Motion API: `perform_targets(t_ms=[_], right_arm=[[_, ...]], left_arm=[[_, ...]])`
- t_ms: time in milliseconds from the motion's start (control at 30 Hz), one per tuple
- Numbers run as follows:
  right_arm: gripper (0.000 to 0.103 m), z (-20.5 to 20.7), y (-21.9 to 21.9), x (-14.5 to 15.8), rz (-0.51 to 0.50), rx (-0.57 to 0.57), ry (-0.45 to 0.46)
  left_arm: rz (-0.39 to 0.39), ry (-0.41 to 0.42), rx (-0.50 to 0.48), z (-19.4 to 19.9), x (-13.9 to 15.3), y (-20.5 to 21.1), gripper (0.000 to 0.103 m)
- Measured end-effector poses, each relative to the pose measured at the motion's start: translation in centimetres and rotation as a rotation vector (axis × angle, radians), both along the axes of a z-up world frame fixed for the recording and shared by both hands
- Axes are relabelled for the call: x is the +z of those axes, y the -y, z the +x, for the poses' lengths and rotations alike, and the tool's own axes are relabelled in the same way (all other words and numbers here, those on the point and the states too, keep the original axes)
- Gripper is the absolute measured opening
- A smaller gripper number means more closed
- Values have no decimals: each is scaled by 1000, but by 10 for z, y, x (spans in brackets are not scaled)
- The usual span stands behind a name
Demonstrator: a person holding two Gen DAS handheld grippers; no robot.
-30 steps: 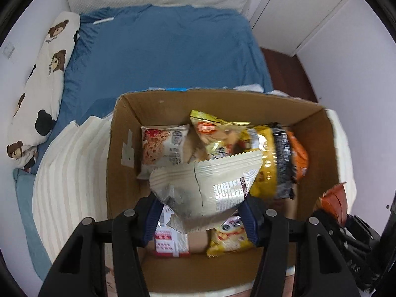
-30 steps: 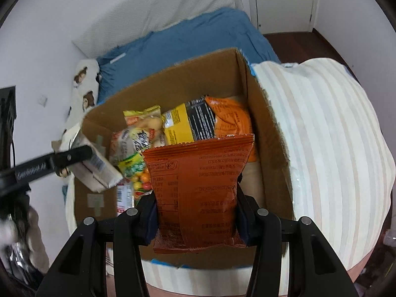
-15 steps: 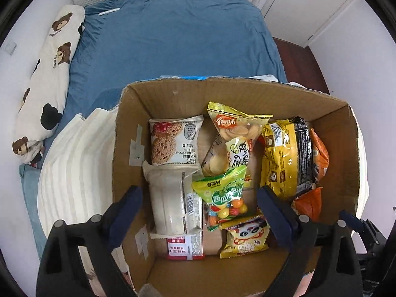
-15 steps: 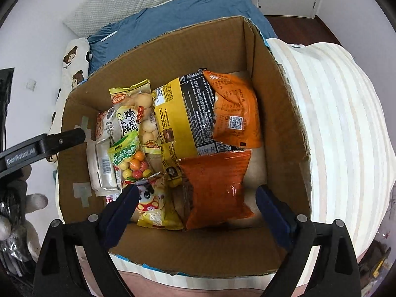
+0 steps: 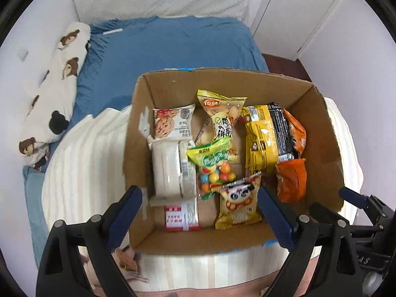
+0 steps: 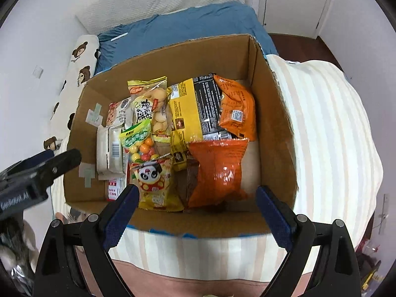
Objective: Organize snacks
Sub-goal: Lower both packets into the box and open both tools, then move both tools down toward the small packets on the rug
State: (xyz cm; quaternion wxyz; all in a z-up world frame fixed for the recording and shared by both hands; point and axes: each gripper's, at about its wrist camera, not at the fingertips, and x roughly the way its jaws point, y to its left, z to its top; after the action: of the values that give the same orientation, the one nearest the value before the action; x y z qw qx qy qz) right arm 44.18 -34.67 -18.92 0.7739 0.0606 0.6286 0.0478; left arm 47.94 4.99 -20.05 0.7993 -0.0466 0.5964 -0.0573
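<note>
Two grippers hang above an open cardboard box (image 5: 138, 133), each pointing steeply down into it. The left gripper (image 5: 200, 212) has its blue-padded jaws spread wide and released; nothing is between the pads and nothing touches them. The right gripper (image 6: 195, 208) is in the same condition: jaws spread wide, empty, clear of the packets below. In the right wrist view, the left gripper's black finger shows at the left edge, over the box's left wall.

All snack packets lie inside the box:
- a white wrapped packet (image 5: 168, 168) along the left wall, with an oat cookie packet (image 5: 172, 123) beyond it and a red-and-white packet (image 5: 182, 216) nearer the camera;
- a yellow egg biscuit bag (image 5: 221, 121) in the middle, overlapped by a green candy bag (image 5: 214, 165) with coloured balls;
- a yellow panda packet (image 5: 238, 204) near the front wall;
- a large yellow-and-black bag (image 5: 267, 136) on the right, with an orange packet (image 6: 237, 111) beside it towards the right wall;
- an orange-red bag (image 6: 217, 170) nearer the front, just ahead of the right gripper.

The box rests on a cream striped blanket (image 6: 329, 128) on a bed with a blue sheet (image 5: 173, 47). A bear-print bolster (image 5: 54, 94) lies along the white wall. A white door (image 5: 294, 7) stands at the far right.
</note>
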Motion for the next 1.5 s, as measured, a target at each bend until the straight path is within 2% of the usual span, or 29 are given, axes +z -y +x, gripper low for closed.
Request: perform_targets(t_ms=[467, 733, 833, 933, 1000, 1100, 1233, 1333, 1433, 1500], right_arm=[[97, -81, -5, 59, -14, 45, 166], [97, -142, 0, 99, 0, 55, 283], [97, -162, 5, 108, 30, 58, 299], [97, -183, 15, 108, 69, 51, 283], [97, -196, 23, 100, 85, 40, 256], [97, -219, 39, 69, 102, 11, 170], [97, -246, 64, -2, 138, -63, -33], [97, -267, 87, -54, 235, -169, -189], [97, -286, 104, -93, 303, -271, -283], [97, -293, 110, -110, 317, -307, -305]], left_arm=[[-1, 166, 48, -103, 53, -7, 96], [50, 270, 46, -162, 81, 2, 96], [54, 293, 45, -180, 87, 8, 96], [38, 280, 40, -197, 84, 16, 96], [37, 250, 31, -208, 71, 25, 96], [53, 184, 11, -220, 44, 39, 96], [72, 57, -33, -231, -7, 60, 96], [99, -24, -61, -239, -39, 71, 96], [108, -92, -77, -246, -66, 78, 96], [111, -127, -91, -249, -80, 84, 96]])
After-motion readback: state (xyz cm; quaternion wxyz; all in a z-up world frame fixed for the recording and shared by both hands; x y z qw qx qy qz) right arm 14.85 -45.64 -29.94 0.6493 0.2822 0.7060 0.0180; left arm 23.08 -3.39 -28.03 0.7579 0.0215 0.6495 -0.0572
